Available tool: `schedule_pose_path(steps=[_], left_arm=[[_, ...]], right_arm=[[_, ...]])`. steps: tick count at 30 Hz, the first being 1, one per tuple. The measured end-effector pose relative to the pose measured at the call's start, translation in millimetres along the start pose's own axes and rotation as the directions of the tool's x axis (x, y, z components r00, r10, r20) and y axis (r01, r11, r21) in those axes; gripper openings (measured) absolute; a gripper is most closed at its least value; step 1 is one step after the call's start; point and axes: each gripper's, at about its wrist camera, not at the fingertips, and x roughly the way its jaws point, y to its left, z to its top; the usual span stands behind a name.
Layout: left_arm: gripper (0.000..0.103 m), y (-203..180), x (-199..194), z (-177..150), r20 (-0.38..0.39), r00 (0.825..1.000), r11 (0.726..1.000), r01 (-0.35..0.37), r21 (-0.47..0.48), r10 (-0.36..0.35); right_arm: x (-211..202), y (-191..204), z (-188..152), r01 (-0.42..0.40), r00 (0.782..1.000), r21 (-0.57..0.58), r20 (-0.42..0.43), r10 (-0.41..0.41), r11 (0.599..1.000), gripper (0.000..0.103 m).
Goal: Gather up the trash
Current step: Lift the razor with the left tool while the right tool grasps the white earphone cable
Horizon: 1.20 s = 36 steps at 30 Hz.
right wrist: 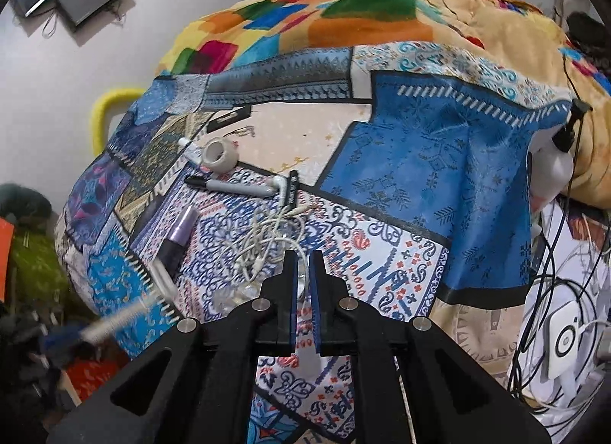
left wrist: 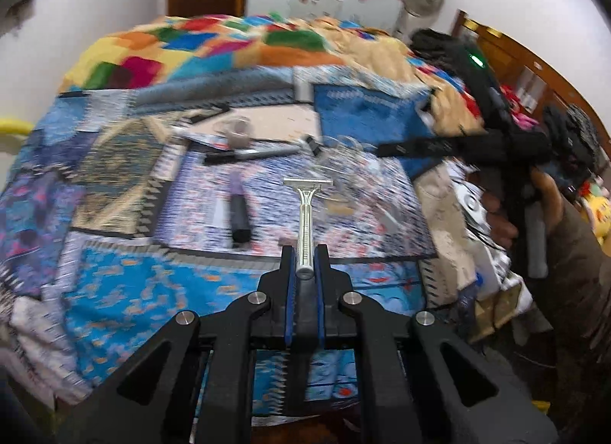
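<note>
My left gripper is shut on the handle of a silver disposable razor, whose head points away over the bed. The same razor shows as a pale blur at the lower left of the right wrist view. My right gripper hangs just above a tangle of white earphone cable, its jaws shut to a narrow slit. Something pale shows in the slit; I cannot tell whether it is pinched. From the left wrist view, the right gripper reaches in from the right, held by a hand.
On the patterned bedsheet lie a tape roll, a grey marker, a purple-capped tube and a small black stick. A colourful blanket is heaped behind. Chargers and cables crowd the right edge.
</note>
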Motion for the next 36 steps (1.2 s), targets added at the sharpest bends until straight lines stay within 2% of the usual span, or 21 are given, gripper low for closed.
schedule_pose_path(steps=[4,8,11,14,15,16,18,19,21,23,25,29,33,36], left_arm=[[0.008,23.7,-12.1,0.4,0.039,0.997,0.996,-0.058,-0.075,0.061],[0.008,47.5,-18.4,-3.9,0.065,0.994,0.985,-0.073,-0.158,0.084],[0.008,60.0,-21.5,-9.7,0.081,0.993,0.977,-0.072,-0.200,0.090],[0.008,70.0,-21.7,-15.1,0.085,0.991,0.971,-0.077,-0.228,0.099],[0.008,73.1,-20.9,-16.5,0.084,0.991,0.968,-0.079,-0.236,0.102],[0.008,76.1,-20.4,-18.6,0.082,0.991,0.966,-0.084,-0.243,0.107],[0.008,82.0,-19.8,-20.3,0.082,0.991,0.962,-0.084,-0.260,0.109],[0.008,83.9,-19.9,-21.4,0.084,0.991,0.960,-0.081,-0.268,0.107],[0.008,88.1,-19.3,-23.9,0.085,0.991,0.957,-0.079,-0.280,0.107],[0.008,90.9,-17.8,-25.9,0.081,0.991,0.955,-0.081,-0.287,0.108],[0.008,93.5,-17.2,-27.7,0.079,0.991,0.952,-0.080,-0.296,0.108],[0.008,98.8,-21.9,-31.1,0.091,0.988,0.947,-0.088,-0.308,0.121],[0.008,104.5,-27.6,-32.4,0.100,0.987,0.940,-0.089,-0.329,0.129],[0.008,106.3,-32.6,-32.5,0.106,0.985,0.937,-0.093,-0.335,0.135]], right_arm=[[-5.0,15.5,-6.8,0.008,1.000,-0.073,-0.017,-0.009,0.997,0.008],[-9.0,22.9,-16.0,-0.058,0.998,-0.085,-0.013,0.057,0.995,0.009],[-11.0,26.5,-15.7,-0.015,0.999,-0.094,0.048,0.019,0.995,0.012],[-20.6,27.2,-12.5,0.021,0.985,-0.079,0.173,-0.008,0.997,0.015],[-24.0,27.1,-10.6,0.022,0.978,-0.069,0.209,-0.007,0.997,0.025],[-25.7,27.5,-8.9,0.030,0.973,-0.061,0.229,-0.015,0.998,0.047],[-27.8,30.6,-8.8,0.066,0.961,-0.055,0.273,-0.049,0.996,0.066],[-29.8,32.7,-10.5,0.085,0.950,-0.065,0.305,-0.061,0.994,0.066],[-28.4,35.9,-11.0,0.105,0.946,-0.097,0.315,-0.069,0.990,0.066],[-17.3,37.8,-8.1,0.104,0.963,-0.125,0.260,-0.069,0.987,0.066],[2.9,37.0,-3.3,0.094,0.983,-0.126,0.169,-0.072,0.988,0.066],[31.8,32.0,-2.7,0.071,0.995,-0.091,0.071,-0.065,0.993,0.066],[41.9,38.4,-2.7,0.069,0.997,-0.096,0.049,-0.065,0.993,0.052],[47.9,42.6,-1.9,0.051,0.999,-0.097,0.015,-0.050,0.994,0.029]])
